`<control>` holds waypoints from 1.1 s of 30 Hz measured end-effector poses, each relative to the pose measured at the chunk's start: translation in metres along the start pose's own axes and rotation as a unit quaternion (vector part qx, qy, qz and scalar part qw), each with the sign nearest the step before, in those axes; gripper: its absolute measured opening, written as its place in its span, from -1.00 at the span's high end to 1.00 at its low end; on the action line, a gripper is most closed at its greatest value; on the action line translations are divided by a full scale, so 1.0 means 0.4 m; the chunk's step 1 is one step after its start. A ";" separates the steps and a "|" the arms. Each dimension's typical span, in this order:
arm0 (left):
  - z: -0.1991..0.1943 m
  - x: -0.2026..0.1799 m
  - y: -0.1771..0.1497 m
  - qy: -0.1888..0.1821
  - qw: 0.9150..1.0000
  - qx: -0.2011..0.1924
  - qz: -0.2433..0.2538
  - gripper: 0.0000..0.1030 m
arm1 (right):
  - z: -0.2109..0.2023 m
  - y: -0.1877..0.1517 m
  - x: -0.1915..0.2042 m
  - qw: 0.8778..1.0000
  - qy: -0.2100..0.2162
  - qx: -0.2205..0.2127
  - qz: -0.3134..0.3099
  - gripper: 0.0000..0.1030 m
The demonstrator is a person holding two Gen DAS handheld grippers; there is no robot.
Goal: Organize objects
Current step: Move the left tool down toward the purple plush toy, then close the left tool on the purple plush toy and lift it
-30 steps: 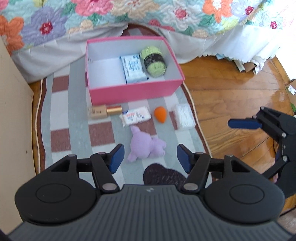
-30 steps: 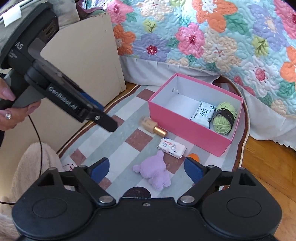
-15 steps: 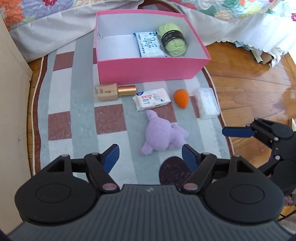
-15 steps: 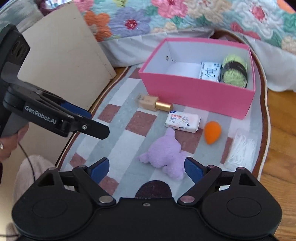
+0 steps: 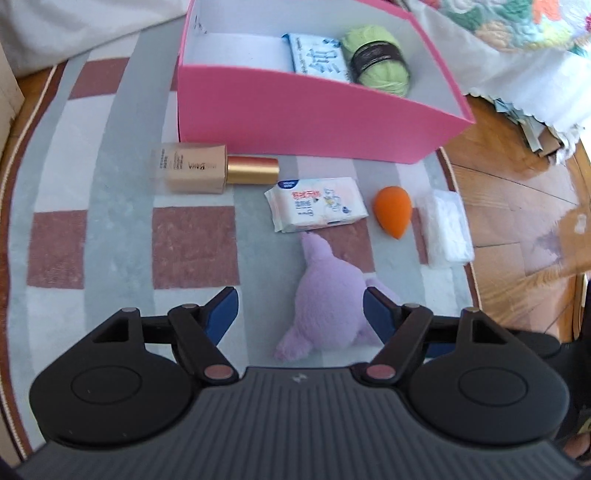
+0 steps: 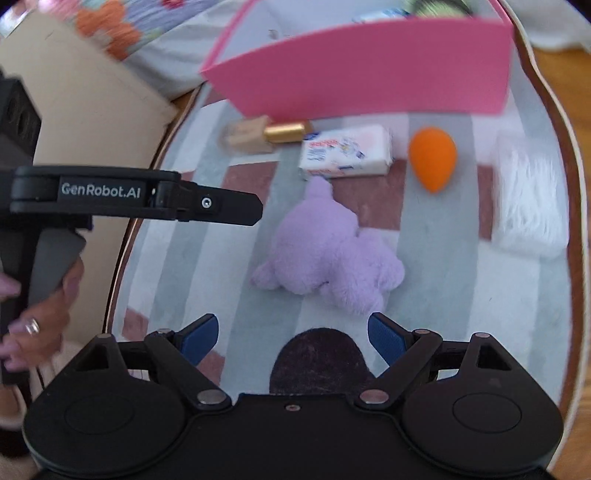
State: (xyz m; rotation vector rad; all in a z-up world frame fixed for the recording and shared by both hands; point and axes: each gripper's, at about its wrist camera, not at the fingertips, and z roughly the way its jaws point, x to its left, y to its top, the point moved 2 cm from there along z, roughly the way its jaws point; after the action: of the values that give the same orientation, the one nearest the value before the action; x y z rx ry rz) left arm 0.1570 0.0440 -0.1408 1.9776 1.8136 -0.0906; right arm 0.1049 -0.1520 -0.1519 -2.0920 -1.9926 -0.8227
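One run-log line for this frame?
left gripper: open, over purple plush | right gripper: open, empty | pink box: yarn, packet inside

- A checked rug [image 5: 192, 243] in grey, white and brick-red squares with a dark brown border [image 6: 576, 206] covers most of the floor in both views.
- Wooden floorboards [image 5: 517, 221] show beyond the rug's right edge, lit and glossy.
- A floral quilt [image 5: 517, 22] lies past the rug's far right corner, with a white scalloped bed skirt [image 5: 532, 85] hanging below it.
- Scraps of paper and cardboard [image 5: 535, 129] lie on the boards under that skirt.
- A beige panel [image 6: 85, 122] stands upright along the rug's left edge.
- A dark round patch [image 6: 319, 360] sits on the rug's near edge.
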 end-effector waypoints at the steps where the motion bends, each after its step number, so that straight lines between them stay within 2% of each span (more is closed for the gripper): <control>1: 0.009 0.002 0.000 0.000 1.000 0.002 -0.001 -0.43 | 0.010 0.000 -0.004 1.000 0.003 0.003 0.003 -0.76; 9: 0.067 0.004 -0.016 -0.048 0.998 -0.016 -0.025 -0.40 | 0.074 -0.013 -0.044 0.999 -0.010 0.023 0.026 -0.76; 11: 0.080 0.000 -0.023 -0.057 0.998 -0.013 -0.028 -0.32 | 0.075 -0.010 -0.040 1.000 -0.014 0.013 0.014 -0.75; 13: 0.085 -0.004 -0.032 -0.075 0.997 -0.012 -0.033 -0.03 | 0.070 -0.008 -0.033 1.000 -0.019 -0.001 -0.003 -0.73; 17: 0.085 -0.011 -0.053 -0.098 0.994 -0.012 -0.045 0.13 | 0.053 -0.007 -0.028 0.999 -0.026 -0.024 -0.025 -0.72; 21: 0.095 0.003 -0.075 -0.144 0.985 0.010 -0.090 0.23 | 0.038 -0.002 -0.046 0.997 -0.058 -0.044 -0.037 -0.73; 24: 0.113 -0.003 -0.087 -0.137 0.985 0.017 -0.102 0.29 | 0.032 0.001 -0.055 0.996 -0.061 -0.053 -0.047 -0.75; 30: 0.130 -0.010 -0.095 -0.101 0.990 0.003 -0.102 0.24 | 0.079 -0.007 -0.035 0.992 -0.068 -0.056 -0.091 -0.82; 33: 0.127 -0.013 -0.100 -0.101 0.990 -0.002 -0.102 0.28 | 0.078 -0.011 -0.028 0.988 -0.090 -0.073 -0.105 -0.69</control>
State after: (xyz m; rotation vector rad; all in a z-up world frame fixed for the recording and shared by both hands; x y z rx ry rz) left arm 0.1305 0.0216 -0.1957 1.7067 1.8732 -0.3376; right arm 0.1100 -0.1470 -0.1844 -2.1290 -2.3455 -0.8655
